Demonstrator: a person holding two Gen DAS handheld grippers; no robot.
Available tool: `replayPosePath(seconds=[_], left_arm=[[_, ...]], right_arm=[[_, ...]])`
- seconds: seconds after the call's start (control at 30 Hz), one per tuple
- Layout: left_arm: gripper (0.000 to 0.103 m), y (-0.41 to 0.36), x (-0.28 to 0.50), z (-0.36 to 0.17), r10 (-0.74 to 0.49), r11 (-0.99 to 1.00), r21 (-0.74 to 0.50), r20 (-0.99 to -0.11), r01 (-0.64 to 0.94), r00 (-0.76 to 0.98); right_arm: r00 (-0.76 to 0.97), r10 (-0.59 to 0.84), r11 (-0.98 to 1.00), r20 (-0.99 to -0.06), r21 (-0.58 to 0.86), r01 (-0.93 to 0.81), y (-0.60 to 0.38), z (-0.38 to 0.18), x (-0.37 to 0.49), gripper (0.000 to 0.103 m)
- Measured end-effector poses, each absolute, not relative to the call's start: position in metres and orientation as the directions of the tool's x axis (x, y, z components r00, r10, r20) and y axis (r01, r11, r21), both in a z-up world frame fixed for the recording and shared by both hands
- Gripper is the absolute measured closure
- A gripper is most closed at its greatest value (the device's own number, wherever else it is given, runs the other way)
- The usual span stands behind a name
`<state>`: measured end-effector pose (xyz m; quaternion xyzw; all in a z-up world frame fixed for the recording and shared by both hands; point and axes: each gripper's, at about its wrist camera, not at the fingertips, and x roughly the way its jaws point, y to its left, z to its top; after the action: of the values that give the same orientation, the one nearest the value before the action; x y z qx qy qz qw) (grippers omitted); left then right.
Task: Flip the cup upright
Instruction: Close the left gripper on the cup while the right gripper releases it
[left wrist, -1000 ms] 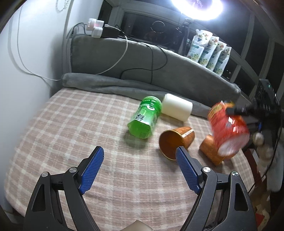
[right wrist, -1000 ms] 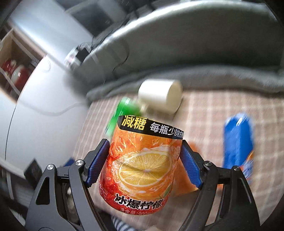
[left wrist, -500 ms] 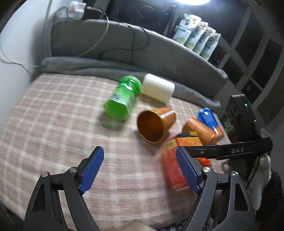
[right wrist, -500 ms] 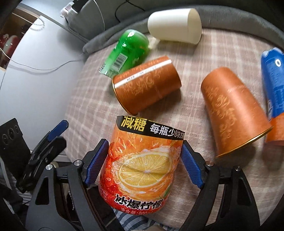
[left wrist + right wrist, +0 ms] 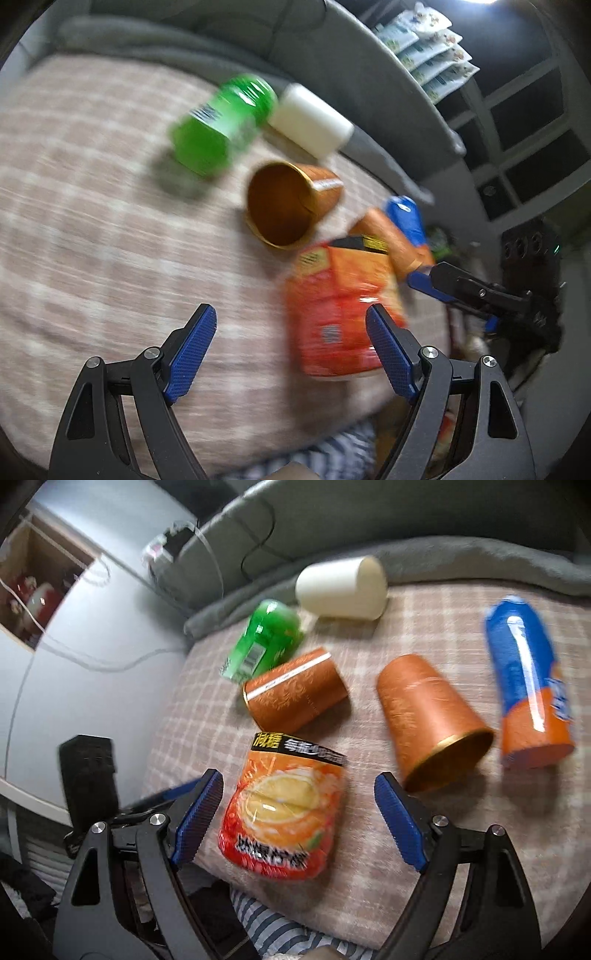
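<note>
Now the orange lemon-print cup [image 5: 284, 812] stood near the front edge of the checked cloth [image 5: 436, 627], between the right gripper's [image 5: 299, 816] wide-spread pads, neither visibly touching it. The left gripper [image 5: 291, 350] hovered open beside it, holding nothing.

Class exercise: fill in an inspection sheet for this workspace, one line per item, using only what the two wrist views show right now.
Surface: checked cloth.
Job's things: orange lemon cup between right claw's fingers, untouched; two copper cups, white cup, all on their sides.
Clutter: green bottle, blue-orange can, lying.
Grippers: left claw open, empty; right claw open.
Cables: white cable on wall.
Surroundings: grey blanket, pouches.
</note>
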<state>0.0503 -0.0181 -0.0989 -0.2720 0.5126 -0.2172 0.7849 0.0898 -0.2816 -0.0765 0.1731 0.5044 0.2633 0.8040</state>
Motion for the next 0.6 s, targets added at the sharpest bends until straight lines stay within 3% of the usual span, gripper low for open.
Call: replayPosePath(seconds=[0.17,0.6], left_arm=[[0.02,-0.027,0.072,-0.101,-0.72,0.666,-0.746,-0.636,0.017,0.279],[0.02,-0.064,0.098,-0.099,-0.683,0.721,-0.69,-0.693,0.061,0.231]], right_arm=[[0.412,0.597,0.795,-0.689,0.577,-0.186,-0.313,-0.077,0.074,0.016],[0.555,0.459,0.85,-0.694,0.524,-0.048,-0.372,-0.084,0.039,0.016]])
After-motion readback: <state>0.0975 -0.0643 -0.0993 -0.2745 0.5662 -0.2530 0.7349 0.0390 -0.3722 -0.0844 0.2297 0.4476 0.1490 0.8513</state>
